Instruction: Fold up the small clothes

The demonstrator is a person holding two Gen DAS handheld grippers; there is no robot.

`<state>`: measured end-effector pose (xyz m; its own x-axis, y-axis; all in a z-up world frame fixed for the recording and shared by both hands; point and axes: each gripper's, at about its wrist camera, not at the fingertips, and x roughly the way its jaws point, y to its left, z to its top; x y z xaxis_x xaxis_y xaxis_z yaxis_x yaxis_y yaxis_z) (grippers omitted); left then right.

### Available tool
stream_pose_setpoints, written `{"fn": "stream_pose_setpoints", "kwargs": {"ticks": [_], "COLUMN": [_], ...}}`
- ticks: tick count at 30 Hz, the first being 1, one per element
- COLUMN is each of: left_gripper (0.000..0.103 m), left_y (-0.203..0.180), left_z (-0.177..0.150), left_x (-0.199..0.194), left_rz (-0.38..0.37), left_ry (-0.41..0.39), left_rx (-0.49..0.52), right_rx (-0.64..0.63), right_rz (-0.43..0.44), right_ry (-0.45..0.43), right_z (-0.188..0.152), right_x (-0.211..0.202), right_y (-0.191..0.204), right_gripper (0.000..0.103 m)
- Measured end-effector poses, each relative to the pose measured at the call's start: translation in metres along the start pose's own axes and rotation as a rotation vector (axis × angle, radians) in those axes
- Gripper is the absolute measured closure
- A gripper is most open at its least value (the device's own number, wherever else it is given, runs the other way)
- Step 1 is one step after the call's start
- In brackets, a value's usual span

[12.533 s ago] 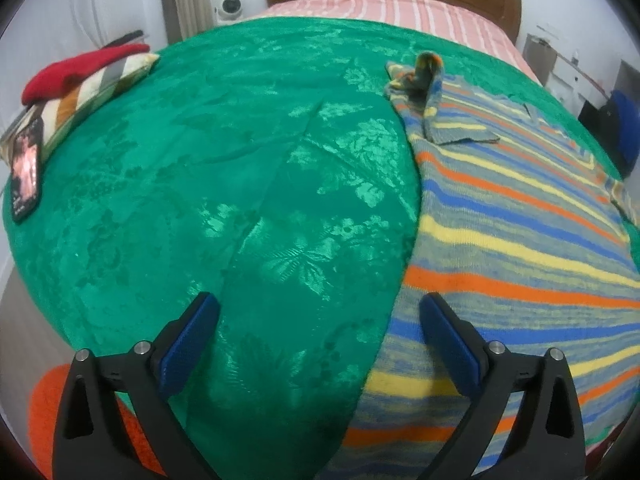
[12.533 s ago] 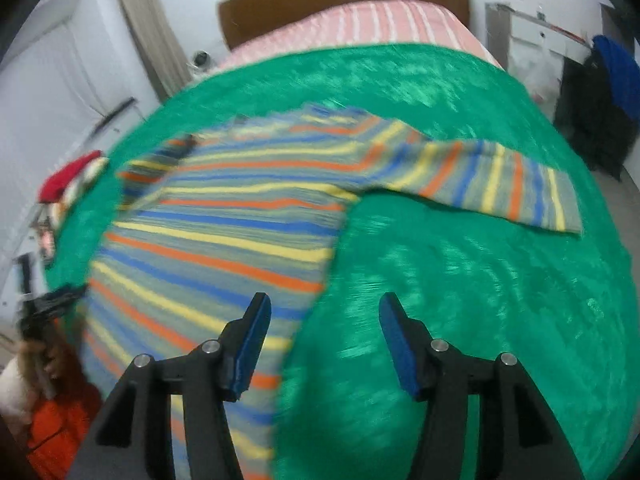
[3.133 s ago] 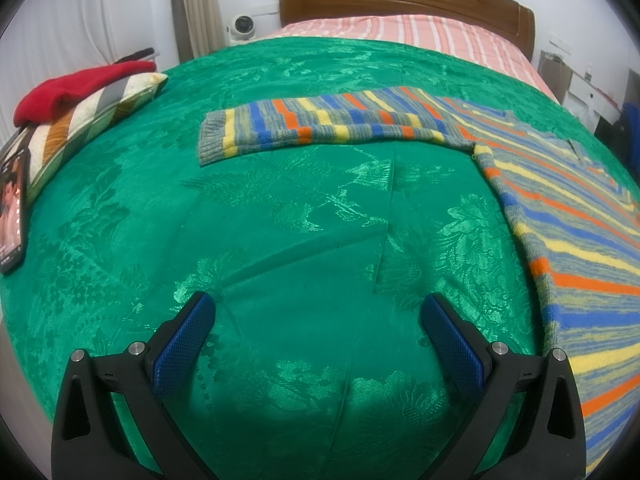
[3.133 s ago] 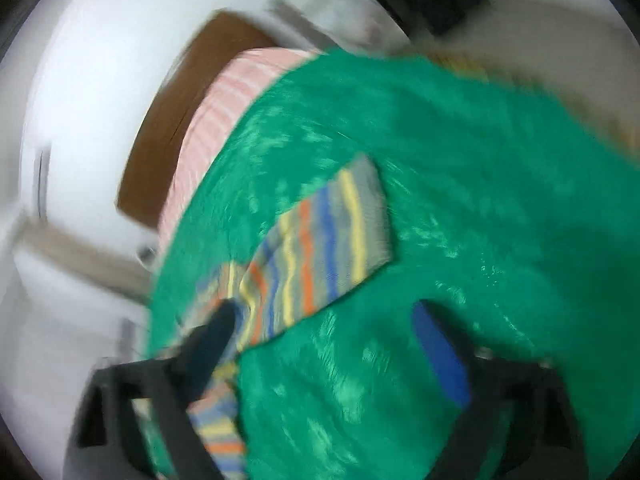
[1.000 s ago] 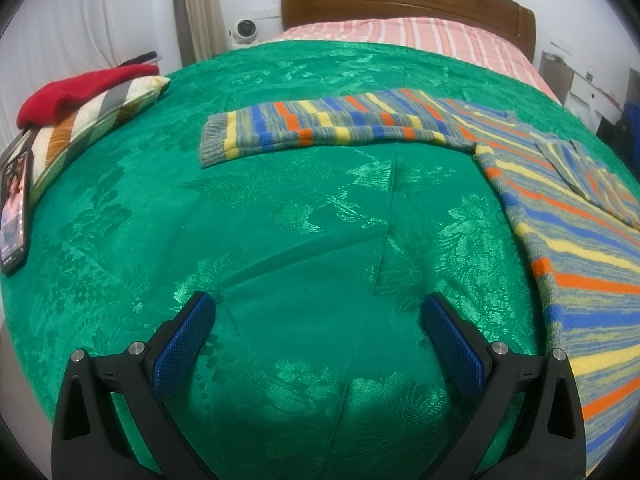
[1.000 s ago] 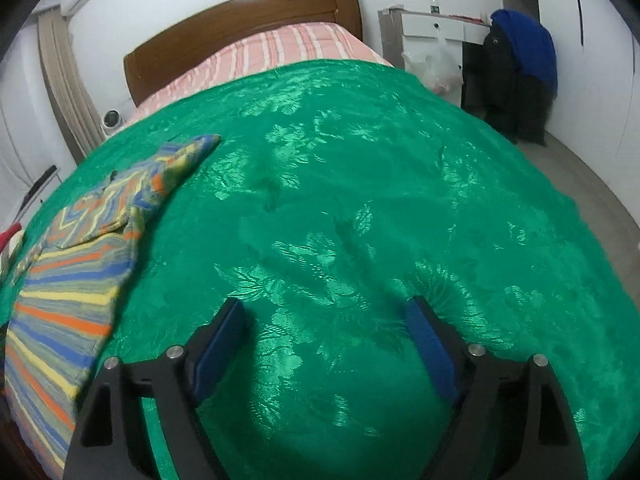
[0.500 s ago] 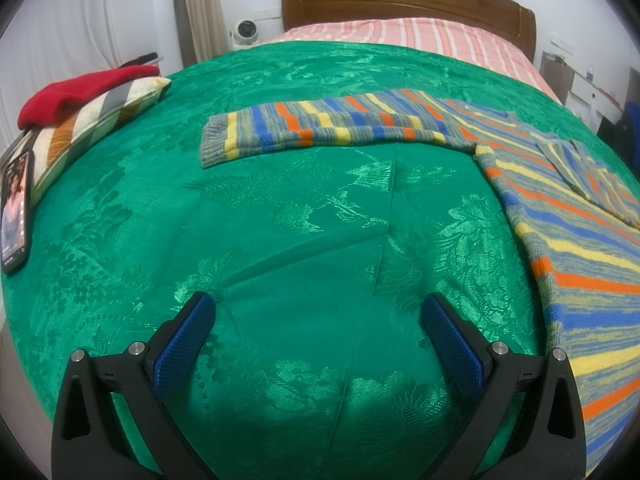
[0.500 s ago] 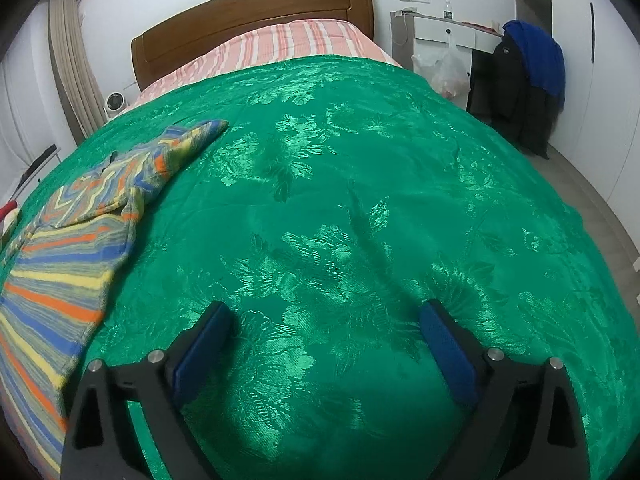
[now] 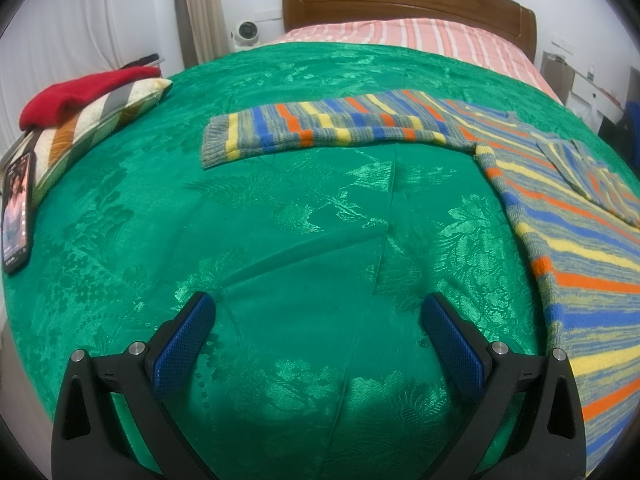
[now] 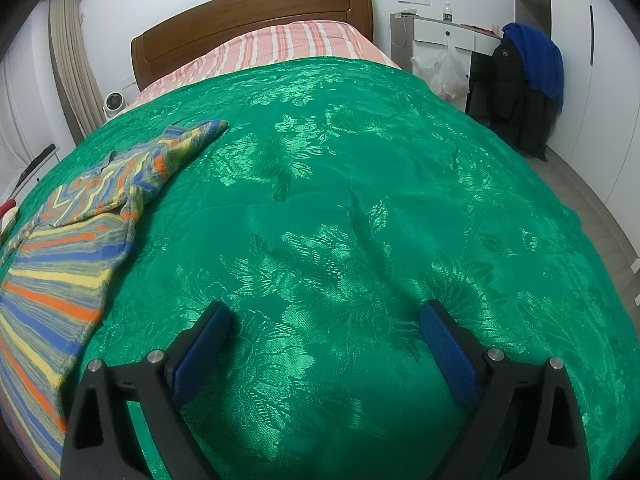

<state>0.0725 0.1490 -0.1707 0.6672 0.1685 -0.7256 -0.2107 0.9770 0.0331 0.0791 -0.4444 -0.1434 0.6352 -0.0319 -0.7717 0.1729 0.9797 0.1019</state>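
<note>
A striped knit sweater (image 9: 572, 240) in blue, orange, yellow and grey lies flat on the green bedspread (image 9: 300, 208). One sleeve (image 9: 320, 128) stretches out to the left; the other sleeve (image 10: 160, 160) is folded in over the body (image 10: 52, 276). My left gripper (image 9: 318, 312) hangs open over bare bedspread, left of the sweater's body, nothing between its blue pads. In the right wrist view my right gripper (image 10: 324, 320) is open too, over bare bedspread (image 10: 360, 220) to the right of the sweater.
A striped pillow (image 9: 92, 120) with a red garment (image 9: 76, 96) on it and a phone (image 9: 16, 212) lie at the bed's left edge. Wooden headboard (image 9: 404, 4) at the far end. A white desk (image 10: 444, 36) and a chair with dark and blue jackets (image 10: 524, 80) stand right of the bed.
The right gripper's jaws spread a little wider and its view rolled slightly. The left gripper and the sweater stayed as they were.
</note>
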Motion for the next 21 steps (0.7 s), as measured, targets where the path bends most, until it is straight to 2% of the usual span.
{"fn": "stream_pose_setpoints", "kwargs": {"ticks": [21], "left_gripper": [0.0], "left_y": [-0.0005], "left_z": [-0.0004], "left_x": [0.0], "left_rz": [0.0], "left_ry": [-0.001], "left_rx": [0.001], "right_rx": [-0.002], "right_rz": [-0.006], "right_ry": [0.0], "right_z": [-0.0013], "right_x": [-0.0014], "right_y": [-0.0015], "right_gripper": [0.008]}}
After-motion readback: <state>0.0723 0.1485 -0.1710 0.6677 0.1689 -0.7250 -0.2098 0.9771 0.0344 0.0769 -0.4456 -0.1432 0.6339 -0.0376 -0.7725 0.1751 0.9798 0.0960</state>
